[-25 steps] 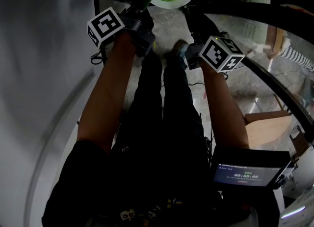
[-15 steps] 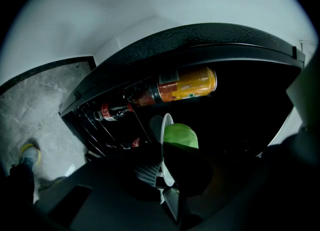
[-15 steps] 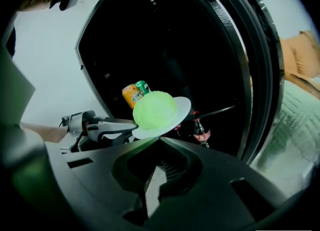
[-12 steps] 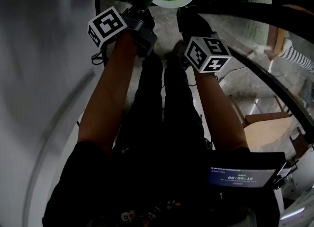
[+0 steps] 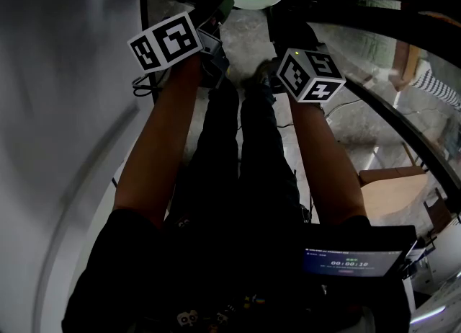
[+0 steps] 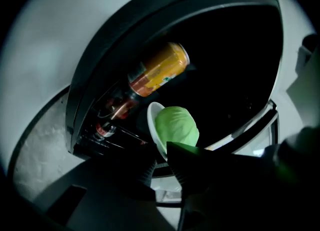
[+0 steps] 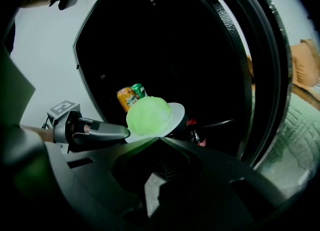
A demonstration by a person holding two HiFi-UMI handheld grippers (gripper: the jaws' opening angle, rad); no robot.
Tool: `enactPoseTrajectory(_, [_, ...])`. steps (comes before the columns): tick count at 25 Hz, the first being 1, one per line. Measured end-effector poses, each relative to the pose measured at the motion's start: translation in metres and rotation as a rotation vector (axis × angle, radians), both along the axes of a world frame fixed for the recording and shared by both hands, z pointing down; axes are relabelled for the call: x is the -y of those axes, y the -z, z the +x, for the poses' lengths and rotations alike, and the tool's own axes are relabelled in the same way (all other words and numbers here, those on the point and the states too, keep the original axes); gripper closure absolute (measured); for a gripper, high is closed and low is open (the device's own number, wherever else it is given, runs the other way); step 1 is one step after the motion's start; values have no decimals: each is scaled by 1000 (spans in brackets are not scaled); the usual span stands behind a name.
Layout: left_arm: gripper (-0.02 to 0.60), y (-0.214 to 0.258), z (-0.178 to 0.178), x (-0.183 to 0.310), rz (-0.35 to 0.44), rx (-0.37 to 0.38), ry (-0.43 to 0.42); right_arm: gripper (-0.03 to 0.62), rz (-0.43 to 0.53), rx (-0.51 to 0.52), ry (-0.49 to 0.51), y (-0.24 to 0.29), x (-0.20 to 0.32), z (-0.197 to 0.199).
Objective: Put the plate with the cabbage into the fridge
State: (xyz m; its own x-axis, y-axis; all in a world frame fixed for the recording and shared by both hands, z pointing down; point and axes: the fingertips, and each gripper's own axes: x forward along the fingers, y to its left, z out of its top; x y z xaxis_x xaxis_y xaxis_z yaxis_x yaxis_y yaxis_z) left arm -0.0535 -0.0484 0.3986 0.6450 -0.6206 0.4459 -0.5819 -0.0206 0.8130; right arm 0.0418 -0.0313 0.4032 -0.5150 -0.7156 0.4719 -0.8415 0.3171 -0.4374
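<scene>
Plate (image 6: 152, 120) carrying cabbage (image 6: 176, 126), held before open fridge (image 6: 165, 10) | left gripper (image 6: 162, 152): jaws clamped on plate rim | right gripper (image 7: 157, 139): jaws together, tips just under plate | fridge contents: orange can (image 6: 160, 70) beside green can (image 7: 138, 91)

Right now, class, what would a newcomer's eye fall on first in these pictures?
The pale green cabbage on a round white plate glows against the dark open fridge, with the left tool and the right tool each clamping the plate's rim. Behind it, an orange drink can sits inside the fridge.
</scene>
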Motion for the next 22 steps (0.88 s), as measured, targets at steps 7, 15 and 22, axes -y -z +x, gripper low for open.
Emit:
enactPoseTrajectory(7, [503,3,1,-1,84,227,-81,589,9,-18,6,1,5,1])
enactPoseTrajectory(15, [500,6,6,-11,-9,19,-31,589,27,-11,-5,6,10,2])
enactPoseTrajectory(22, [501,16,-12,-26,131,226,-75,589,43,-9,-4,10,12,5])
